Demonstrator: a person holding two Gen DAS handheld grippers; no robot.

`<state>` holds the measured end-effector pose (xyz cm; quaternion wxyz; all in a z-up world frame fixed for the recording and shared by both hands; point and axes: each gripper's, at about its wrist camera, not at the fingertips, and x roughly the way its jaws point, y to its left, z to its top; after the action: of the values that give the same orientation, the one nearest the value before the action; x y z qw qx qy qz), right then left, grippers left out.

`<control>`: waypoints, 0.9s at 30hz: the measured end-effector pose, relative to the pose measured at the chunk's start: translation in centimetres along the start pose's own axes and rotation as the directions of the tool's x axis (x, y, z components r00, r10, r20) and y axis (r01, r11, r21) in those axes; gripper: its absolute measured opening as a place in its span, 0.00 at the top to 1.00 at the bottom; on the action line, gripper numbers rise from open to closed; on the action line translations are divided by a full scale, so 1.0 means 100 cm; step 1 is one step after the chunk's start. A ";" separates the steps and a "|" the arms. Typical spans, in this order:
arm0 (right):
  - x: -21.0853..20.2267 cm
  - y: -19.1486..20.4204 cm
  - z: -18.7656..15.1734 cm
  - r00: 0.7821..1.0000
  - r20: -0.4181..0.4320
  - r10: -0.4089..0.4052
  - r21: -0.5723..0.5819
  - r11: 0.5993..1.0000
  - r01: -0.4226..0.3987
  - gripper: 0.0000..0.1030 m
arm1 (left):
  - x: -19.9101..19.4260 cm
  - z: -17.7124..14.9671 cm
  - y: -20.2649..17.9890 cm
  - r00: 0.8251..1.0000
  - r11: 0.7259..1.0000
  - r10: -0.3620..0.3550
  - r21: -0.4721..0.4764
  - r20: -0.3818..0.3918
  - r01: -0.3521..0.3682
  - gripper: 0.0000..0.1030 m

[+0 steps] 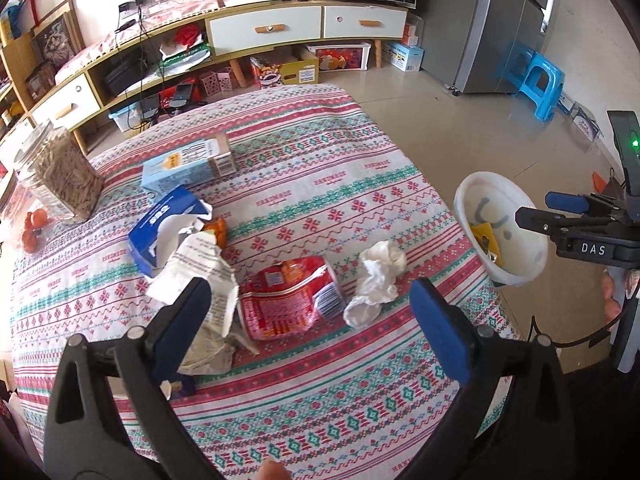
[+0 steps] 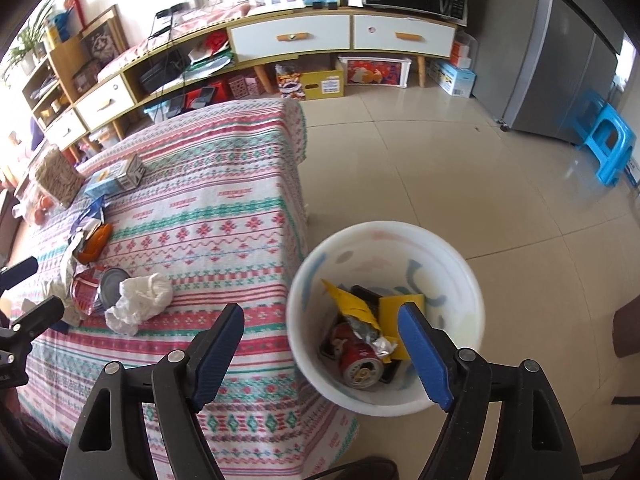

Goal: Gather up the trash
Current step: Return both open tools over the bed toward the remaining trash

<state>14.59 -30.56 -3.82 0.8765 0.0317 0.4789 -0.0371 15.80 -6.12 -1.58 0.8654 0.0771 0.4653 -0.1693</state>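
Observation:
On the patterned table (image 1: 320, 168) lie a red snack wrapper (image 1: 288, 300), a crumpled white tissue (image 1: 376, 280), a printed white paper (image 1: 200, 272) and an orange wrapper (image 1: 218, 230). My left gripper (image 1: 310, 320) is open and empty just above the red wrapper. My right gripper (image 2: 322, 340) is open and empty, hovering at the rim of the white trash bin (image 2: 472, 280) on the floor beside the table (image 2: 224, 208). The bin holds a red can (image 2: 360, 364) and yellow wrappers (image 2: 352, 308). The tissue (image 2: 140, 296) and red wrapper (image 2: 86, 290) also show in the right wrist view.
A blue tissue box (image 1: 164, 224), a light blue carton (image 1: 188, 164) and a clear jar (image 1: 60, 176) stand at the table's left. A TV cabinet (image 1: 264, 28), fridge (image 1: 508, 20) and blue stool (image 1: 540, 88) lie beyond. The bin (image 1: 464, 204) sits off the table's right edge.

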 end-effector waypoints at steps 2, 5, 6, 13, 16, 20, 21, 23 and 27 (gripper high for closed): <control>0.004 0.013 0.003 1.000 -0.006 0.009 -0.018 1.000 -0.009 0.21 | -0.001 -0.003 0.015 1.000 1.000 0.008 -0.029 -0.012 -0.008 0.04; 0.009 0.034 0.006 1.000 -0.016 0.021 -0.049 0.999 -0.022 0.20 | -0.003 -0.008 0.038 0.999 0.997 0.016 -0.077 -0.034 -0.019 0.04; 0.012 0.041 0.008 0.999 -0.021 0.026 -0.059 0.998 -0.027 0.20 | -0.003 -0.009 0.046 0.999 0.995 0.023 -0.092 -0.044 -0.027 0.03; 0.031 0.085 0.013 0.997 -0.058 0.044 -0.127 0.991 -0.051 0.19 | -0.004 -0.024 0.099 0.993 0.978 0.049 -0.195 -0.111 -0.070 0.03; 0.038 0.102 0.015 0.996 -0.071 0.050 -0.148 0.987 -0.060 0.19 | -0.007 -0.030 0.121 0.990 0.967 0.055 -0.240 -0.131 -0.086 0.03; 0.045 0.120 0.016 0.994 -0.088 0.062 -0.174 0.982 -0.077 0.19 | -0.009 -0.042 0.142 0.987 0.955 0.043 -0.285 -0.153 -0.086 0.03; 0.048 0.125 0.016 0.993 -0.095 0.064 -0.182 0.980 -0.080 0.19 | -0.009 -0.044 0.144 0.986 0.954 0.037 -0.287 -0.162 -0.082 0.03; 0.053 0.133 0.015 0.992 -0.111 0.061 -0.201 0.976 -0.083 0.19 | -0.008 -0.051 0.147 0.984 0.956 0.025 -0.283 -0.178 -0.076 0.03; 0.063 0.146 0.012 0.989 -0.137 0.049 -0.231 0.969 -0.081 0.19 | -0.001 -0.064 0.151 0.975 0.960 0.020 -0.269 -0.219 -0.080 0.03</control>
<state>20.42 -16.40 -8.19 0.8416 -0.0549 0.5349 0.0511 16.31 9.82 -5.39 0.8165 -0.0148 0.5728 -0.0713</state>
